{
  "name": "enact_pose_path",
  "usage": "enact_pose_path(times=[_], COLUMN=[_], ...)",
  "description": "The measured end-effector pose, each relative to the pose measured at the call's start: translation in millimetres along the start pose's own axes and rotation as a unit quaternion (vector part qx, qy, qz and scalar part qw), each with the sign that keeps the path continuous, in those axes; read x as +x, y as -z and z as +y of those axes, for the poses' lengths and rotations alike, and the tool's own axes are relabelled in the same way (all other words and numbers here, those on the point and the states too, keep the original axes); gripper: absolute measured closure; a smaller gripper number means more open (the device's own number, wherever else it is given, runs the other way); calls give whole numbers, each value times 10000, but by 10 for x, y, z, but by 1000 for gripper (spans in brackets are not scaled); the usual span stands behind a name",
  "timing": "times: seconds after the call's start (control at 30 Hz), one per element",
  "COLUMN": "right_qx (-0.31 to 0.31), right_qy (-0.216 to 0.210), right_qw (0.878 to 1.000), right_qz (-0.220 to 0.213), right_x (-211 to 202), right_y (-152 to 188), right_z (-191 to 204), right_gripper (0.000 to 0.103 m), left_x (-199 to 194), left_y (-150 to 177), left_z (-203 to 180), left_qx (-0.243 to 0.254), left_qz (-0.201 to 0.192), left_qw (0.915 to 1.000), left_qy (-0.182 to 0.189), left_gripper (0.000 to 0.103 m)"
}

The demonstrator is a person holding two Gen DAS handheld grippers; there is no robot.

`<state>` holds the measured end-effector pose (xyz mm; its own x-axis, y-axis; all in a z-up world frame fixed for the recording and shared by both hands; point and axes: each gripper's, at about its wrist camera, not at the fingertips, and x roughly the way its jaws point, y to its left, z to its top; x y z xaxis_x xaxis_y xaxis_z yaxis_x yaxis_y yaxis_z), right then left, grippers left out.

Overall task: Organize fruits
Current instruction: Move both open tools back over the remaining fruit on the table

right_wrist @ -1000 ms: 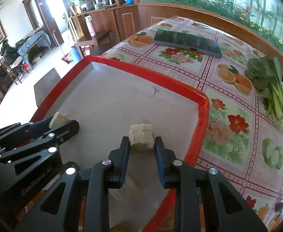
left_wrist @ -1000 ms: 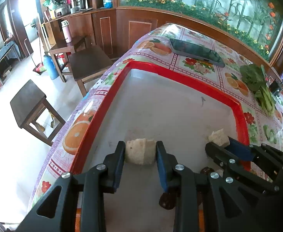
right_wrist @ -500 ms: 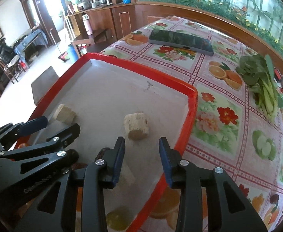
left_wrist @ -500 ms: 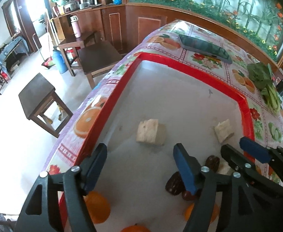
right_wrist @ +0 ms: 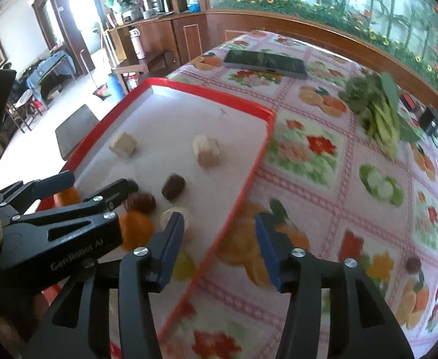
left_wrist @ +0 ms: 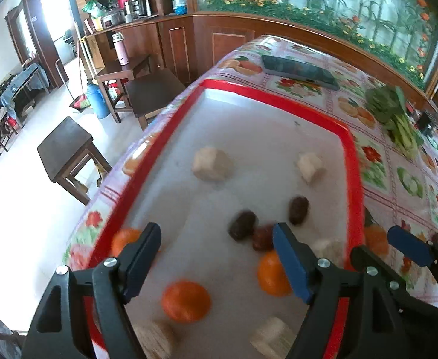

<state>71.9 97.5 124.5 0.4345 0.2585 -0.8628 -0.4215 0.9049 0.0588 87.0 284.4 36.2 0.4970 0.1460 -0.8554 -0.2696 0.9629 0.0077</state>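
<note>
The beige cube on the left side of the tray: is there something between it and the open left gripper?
Nothing visible blocks it. From the left gripper, bare tray floor leads up to the beige cube. The dark dates lie right of that path, and the oranges sit nearer the camera.

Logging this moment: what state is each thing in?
Left gripper: jaws just opened, empty.
Right gripper: jaws just opened, empty.
Two far cubes: released, resting apart on tray.
Oranges: loose on tray.
Dates: clustered mid-tray.
Phone: flat on tablecloth.
</note>
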Motion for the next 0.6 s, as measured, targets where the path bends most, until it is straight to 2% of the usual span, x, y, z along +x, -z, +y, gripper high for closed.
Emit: enact_pose_path(times=[0.17,0.33,0.47,0.6], right_qx=[207,573,994,1549], right_qy=[-30,60,410,780], right_qw=[9998,9982,9941,9847], right_qz=[69,160,161,194], right_x=[-208,-364,-521,-675], right_y=[320,677,979,1266], right_z=[-278,-717,-1292,-1922], right_gripper=[50,49,49,49], left_x=[-209,-384,-475,-442], left_y=[172,287,384,474], left_z=[-341,-894,-1418,-1970], left_qx=[231,699,1048,1376], left_qz=[-170,-299,-285,-65], left_qw=[9996,9967,9921,9842], left_qy=[84,266,635,1117], left_gripper=[23,23,23,23])
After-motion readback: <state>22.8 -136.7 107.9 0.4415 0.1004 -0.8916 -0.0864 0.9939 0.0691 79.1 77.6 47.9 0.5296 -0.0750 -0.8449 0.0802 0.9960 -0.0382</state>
